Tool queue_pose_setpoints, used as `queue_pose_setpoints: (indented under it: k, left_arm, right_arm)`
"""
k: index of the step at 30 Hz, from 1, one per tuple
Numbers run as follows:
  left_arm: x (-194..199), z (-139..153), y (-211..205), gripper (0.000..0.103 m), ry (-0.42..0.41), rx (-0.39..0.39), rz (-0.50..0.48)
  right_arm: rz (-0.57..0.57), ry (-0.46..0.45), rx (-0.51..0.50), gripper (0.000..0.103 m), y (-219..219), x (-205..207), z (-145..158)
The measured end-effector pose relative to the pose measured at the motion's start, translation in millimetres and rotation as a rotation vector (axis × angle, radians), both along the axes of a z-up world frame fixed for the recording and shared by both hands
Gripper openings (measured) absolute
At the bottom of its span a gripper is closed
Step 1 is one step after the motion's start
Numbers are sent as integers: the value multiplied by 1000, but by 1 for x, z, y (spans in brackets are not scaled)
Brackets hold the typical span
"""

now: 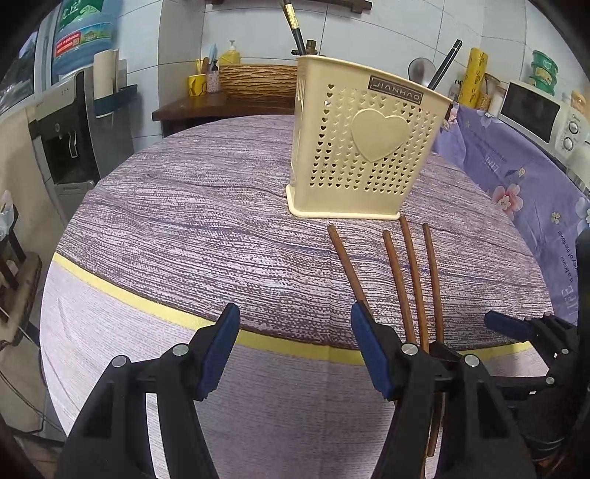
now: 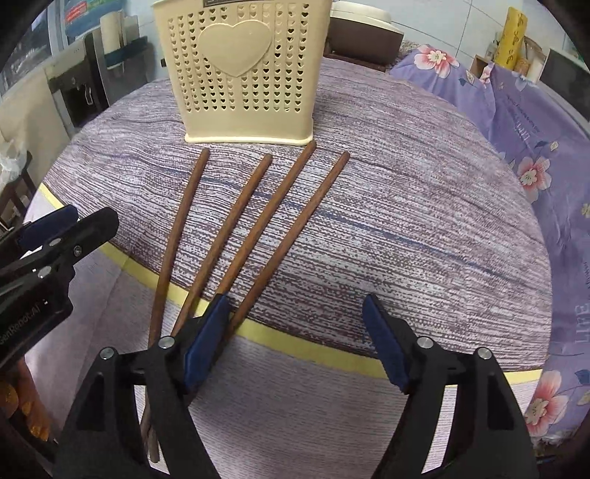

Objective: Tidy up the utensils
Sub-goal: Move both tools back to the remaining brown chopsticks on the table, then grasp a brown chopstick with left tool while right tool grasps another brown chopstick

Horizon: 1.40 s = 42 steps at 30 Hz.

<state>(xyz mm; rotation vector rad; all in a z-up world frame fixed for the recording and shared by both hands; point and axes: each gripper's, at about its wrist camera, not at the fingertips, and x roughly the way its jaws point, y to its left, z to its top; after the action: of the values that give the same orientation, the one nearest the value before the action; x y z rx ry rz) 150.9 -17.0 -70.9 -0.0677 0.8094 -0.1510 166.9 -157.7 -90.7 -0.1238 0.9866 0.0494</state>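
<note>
Four brown chopsticks [image 1: 413,280] lie fanned (tips near) the perforated holder [image 1: 365,147] — fingers [image 1: 221,350] apart.

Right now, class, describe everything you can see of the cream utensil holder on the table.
The utensil holder is cream plastic, its walls pierced with small heart holes, with a raised heart and a dark label on the front. It stands upright on a lipped base on the tablecloth. Dark utensil handles rise from it. Four brown chopsticks lie before it, one tip apparently at the base.
</note>
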Motion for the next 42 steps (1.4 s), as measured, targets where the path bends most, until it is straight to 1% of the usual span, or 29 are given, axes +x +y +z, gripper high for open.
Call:
queue_pose_setpoints:
  k: [5,9,12,17,20,22,25,29,31,36,39,42]
  left_arm:
    - [-3,-4,-8,62,11,12,-20]
    - [-1,-4,-9,62,19,12,-22]
    - [0,-6,-16,62,35,15,-41]
    - [0,-11,-36,62,67,24,-95]
    - [-2,-16,-47,61,73,72,-115]
    - [-3,-20,-52,58,79,100,-116]
    - [-5,-21,-57,56,65,147,-116]
    - [-7,-20,-55,53,65,159,-136]
    - [-7,-20,-48,53,69,156,-141]
    - [-3,-18,-30,53,83,153,-117]
    - [2,-15,-20,53,87,99,-91]
    - [7,-11,-14,53,77,52,-61]
  right_arm:
    - [53,31,-20,76,-10,-5,2]
    - [16,45,-54,76,-35,-8,3]
    - [-5,43,-15,76,-47,-9,2]
    - [-25,22,40,76,-51,-12,-1]
    - [-28,17,57,76,-52,-11,-2]
    - [-30,9,65,77,-52,-12,-2]
    - [-31,4,74,77,-52,-12,-3]
    - [-29,1,74,77,-52,-12,-4]
    - [-30,-2,66,77,-53,-13,-4]
    - [-28,-9,73,77,-56,-11,-3]
    - [-15,-28,125,77,-56,-8,-1]
    - [-18,-55,152,77,-57,0,3]
